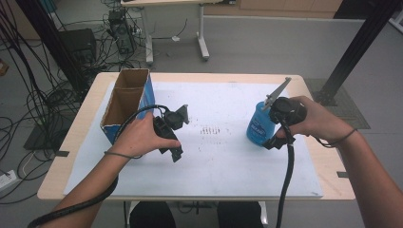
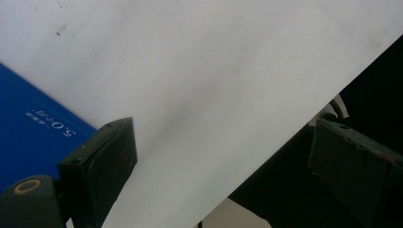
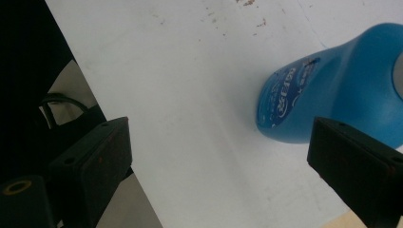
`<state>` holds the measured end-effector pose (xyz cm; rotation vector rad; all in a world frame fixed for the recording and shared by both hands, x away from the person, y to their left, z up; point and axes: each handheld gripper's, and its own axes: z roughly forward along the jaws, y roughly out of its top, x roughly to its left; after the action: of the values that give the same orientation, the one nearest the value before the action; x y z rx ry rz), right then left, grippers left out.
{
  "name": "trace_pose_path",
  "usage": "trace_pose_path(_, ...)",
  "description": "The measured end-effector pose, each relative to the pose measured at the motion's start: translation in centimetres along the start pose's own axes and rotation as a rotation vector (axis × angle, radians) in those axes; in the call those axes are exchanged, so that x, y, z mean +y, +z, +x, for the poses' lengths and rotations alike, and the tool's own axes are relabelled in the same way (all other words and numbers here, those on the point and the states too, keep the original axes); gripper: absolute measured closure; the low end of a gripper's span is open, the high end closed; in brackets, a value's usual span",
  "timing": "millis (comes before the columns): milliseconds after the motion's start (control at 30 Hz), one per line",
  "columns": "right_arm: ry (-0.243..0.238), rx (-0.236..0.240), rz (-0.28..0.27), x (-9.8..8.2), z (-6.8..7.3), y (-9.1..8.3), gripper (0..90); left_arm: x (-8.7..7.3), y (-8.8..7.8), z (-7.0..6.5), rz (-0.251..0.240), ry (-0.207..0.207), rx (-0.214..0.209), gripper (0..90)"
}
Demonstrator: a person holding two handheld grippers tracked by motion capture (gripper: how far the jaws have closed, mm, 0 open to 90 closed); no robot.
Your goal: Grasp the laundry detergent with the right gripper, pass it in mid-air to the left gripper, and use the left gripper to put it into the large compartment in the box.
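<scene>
Because the blue bottle [image 1: 260, 124] stands upright on the table [image 1: 228, 161] just beside the right gripper [image 3: 216, 156], whose jaws gape empty, a careless sideways approach could tip it over. The left gripper [image 2: 223, 161], also spread and holding nothing, hovers near the cardboard box [image 1: 127, 102] and might bump it.

White print "5.0" followed by small unreadable characters stands upside down on the blue side of the cardboard box [image 2: 33, 137] at the counter's left edge, and the blue bottle [image 3: 332, 90] carries a darker oval label with white lettering too blurred to read.
</scene>
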<state>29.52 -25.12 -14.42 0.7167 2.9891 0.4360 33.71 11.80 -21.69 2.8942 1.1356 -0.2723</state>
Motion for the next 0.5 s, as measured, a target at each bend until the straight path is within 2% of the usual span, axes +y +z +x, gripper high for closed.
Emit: trace_pose_path(500, 0.068, -0.032, 0.02, -2.0, -0.6, -0.4, 6.1, 0.4, 0.1, -0.1, 0.01, 0.009, -0.012, 9.2)
